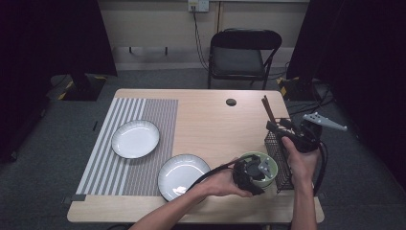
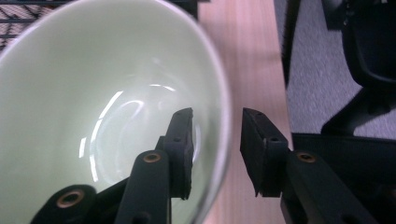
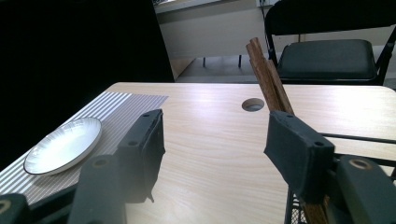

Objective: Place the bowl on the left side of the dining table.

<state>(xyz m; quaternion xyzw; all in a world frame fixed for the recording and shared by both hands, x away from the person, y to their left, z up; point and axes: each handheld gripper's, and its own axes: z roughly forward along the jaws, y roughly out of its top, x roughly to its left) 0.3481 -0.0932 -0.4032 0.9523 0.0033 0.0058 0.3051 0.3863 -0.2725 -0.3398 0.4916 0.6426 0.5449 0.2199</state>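
A pale green bowl sits near the table's front right, beside a black wire basket. My left gripper straddles the bowl's near rim, one jaw inside and one outside. A little space shows on both sides of the rim, so it is open. My right gripper hovers open over the basket's far end with nothing between its jaws. Brown chopsticks stand in the basket, just behind its right-hand jaw.
A white plate lies on the striped placemat at the left. A second plate rests at the mat's front corner, left of the bowl. A cable hole sits near the far edge, and a black chair stands beyond the table.
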